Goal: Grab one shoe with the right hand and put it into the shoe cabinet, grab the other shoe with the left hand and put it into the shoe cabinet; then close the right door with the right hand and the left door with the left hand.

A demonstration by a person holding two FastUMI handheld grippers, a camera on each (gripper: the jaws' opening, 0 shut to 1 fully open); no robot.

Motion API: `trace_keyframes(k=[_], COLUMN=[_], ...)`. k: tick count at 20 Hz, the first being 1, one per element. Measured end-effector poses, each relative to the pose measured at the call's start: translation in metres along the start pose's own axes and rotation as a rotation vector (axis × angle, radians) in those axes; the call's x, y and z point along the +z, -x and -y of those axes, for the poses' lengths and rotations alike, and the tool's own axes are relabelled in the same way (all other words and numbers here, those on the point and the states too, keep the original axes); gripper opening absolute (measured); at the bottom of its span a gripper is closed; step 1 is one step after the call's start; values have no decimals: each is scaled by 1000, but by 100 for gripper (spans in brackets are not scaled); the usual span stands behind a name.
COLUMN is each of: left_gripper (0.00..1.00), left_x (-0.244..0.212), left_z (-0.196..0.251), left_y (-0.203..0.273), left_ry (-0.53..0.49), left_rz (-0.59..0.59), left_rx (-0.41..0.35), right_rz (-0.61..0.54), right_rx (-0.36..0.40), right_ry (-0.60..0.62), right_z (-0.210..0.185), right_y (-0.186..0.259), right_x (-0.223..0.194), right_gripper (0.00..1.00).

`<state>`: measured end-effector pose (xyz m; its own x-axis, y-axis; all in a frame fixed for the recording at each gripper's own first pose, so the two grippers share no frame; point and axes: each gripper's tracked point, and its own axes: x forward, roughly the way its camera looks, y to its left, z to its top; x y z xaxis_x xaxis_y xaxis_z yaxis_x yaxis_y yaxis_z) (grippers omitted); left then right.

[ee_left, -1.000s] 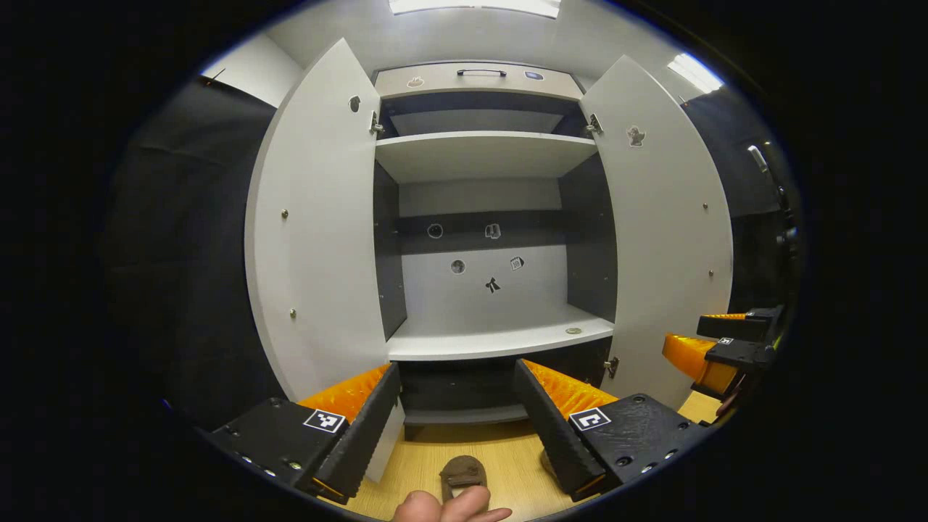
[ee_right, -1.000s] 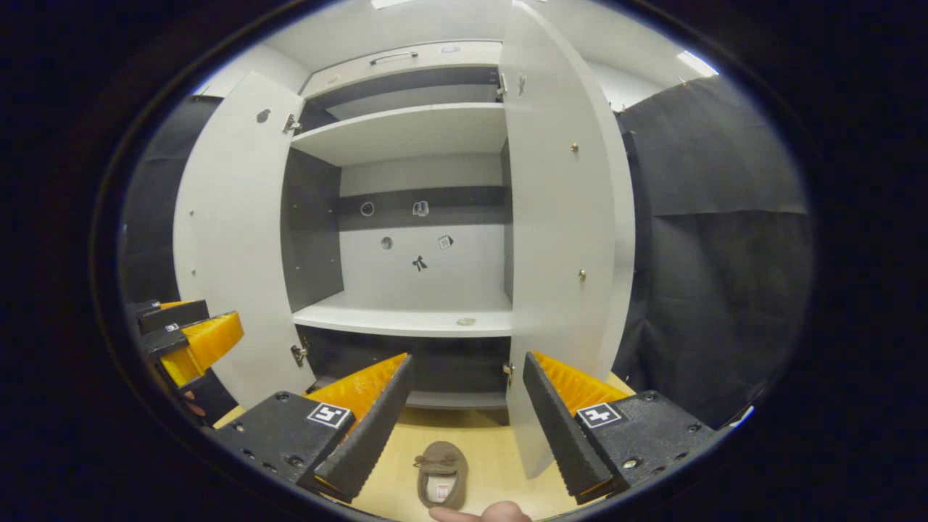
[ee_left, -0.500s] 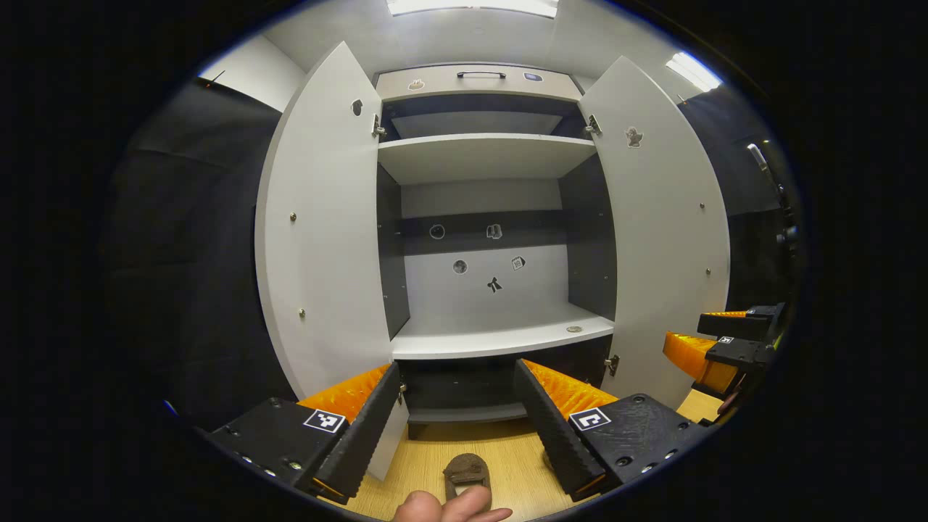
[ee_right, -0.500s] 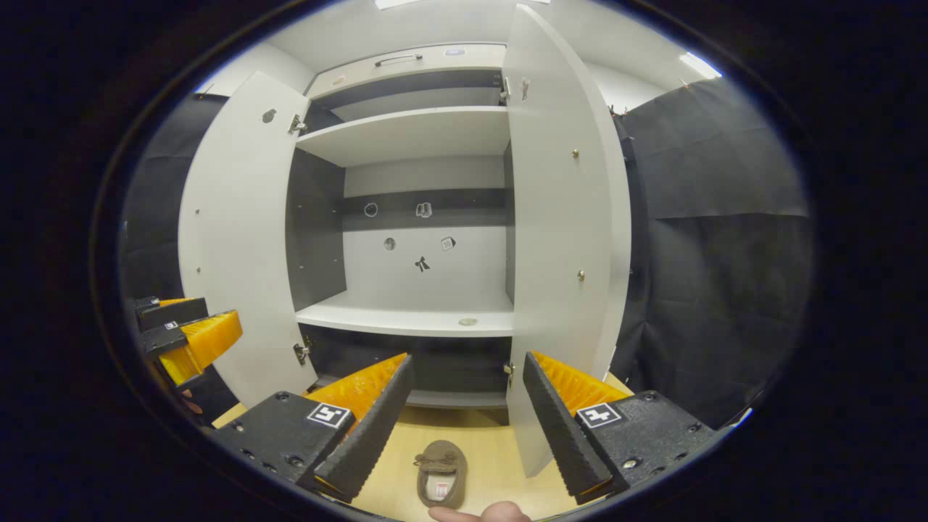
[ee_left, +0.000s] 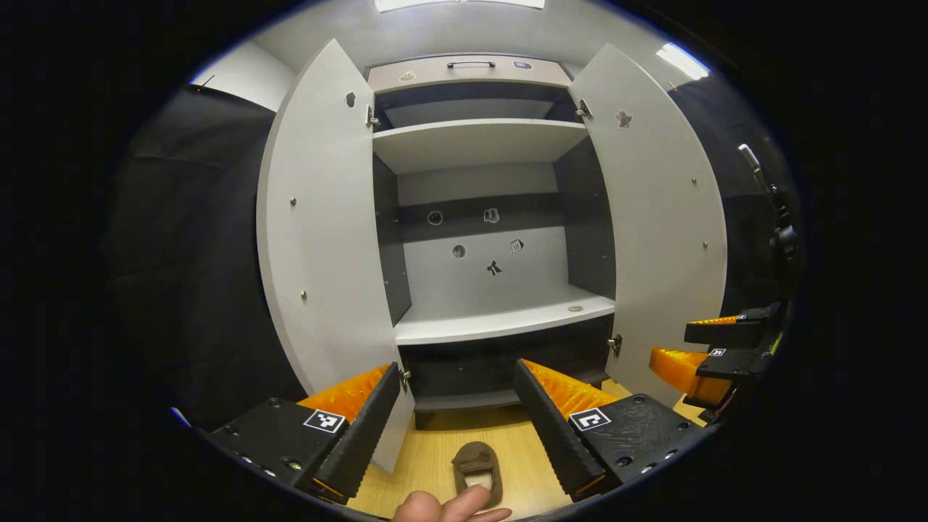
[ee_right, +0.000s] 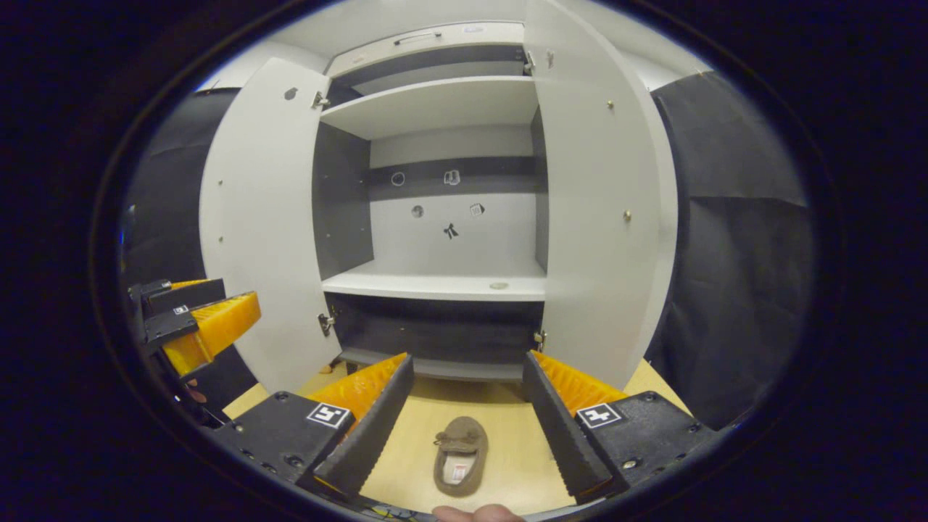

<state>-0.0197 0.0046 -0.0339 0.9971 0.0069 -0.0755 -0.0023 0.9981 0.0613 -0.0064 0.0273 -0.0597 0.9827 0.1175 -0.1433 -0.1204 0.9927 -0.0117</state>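
In the left gripper view my left gripper [ee_left: 457, 417] sits at the bottom of the frame with its jaws spread wide and nothing between them. Low in the centre, in the gap between the fingers, I see a small brown fabric slipper-type shoe [ee_left: 478, 464] lying on the pale wooden floor [ee_left: 435, 449], its opening towards me; the fingers are apart from it. A fingertip [ee_left: 453, 507] of the hand pokes in at the very bottom edge, just beside the shoe.

Filling the middle of the frame stands the tall white shoe cabinet [ee_left: 493, 239] with dark inner walls. Its left door [ee_left: 319, 232] and right door [ee_left: 652, 232] are both swung fully open. The white middle shelf [ee_left: 500, 322] carries only a small round mark near its right end, and a few small stickers dot the back panel [ee_left: 478, 250]. At the right edge of the frame I see my right gripper [ee_left: 714, 348], also gaping and holding nothing.

In the right gripper view the right gripper [ee_right: 467, 413] is at the bottom, jaws wide apart and empty. A brown shoe [ee_right: 461, 455] lies on the floor [ee_right: 507, 464] low in the centre, between the two fingers but untouched, toe pointing towards the cabinet [ee_right: 442, 239]. I cannot tell whether it is the same shoe. The right door [ee_right: 602, 217] stands open just right of centre, the left door [ee_right: 261, 225] open at the left. The left gripper [ee_right: 192, 322] shows at the left edge, open.
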Motion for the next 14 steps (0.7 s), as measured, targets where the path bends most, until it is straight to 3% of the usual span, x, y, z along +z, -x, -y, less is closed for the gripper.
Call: trace_keyframes(k=[7, 11, 14], left_gripper=[96, 96, 96], left_x=[-104, -168, -197], left_z=[9, 11, 8], left_y=[-12, -28, -30], left_ry=[-2, -3, 55], left_rz=[-105, -122, -147], left_rx=[-11, -11, 9], right_rz=[-231, -290, -344], right_rx=[44, 69, 76], right_ry=[67, 118, 126], right_z=[-14, -22, -31], right_y=[-40, -76, -97], right_x=[-130, -204, -240], right_gripper=[99, 99, 99])
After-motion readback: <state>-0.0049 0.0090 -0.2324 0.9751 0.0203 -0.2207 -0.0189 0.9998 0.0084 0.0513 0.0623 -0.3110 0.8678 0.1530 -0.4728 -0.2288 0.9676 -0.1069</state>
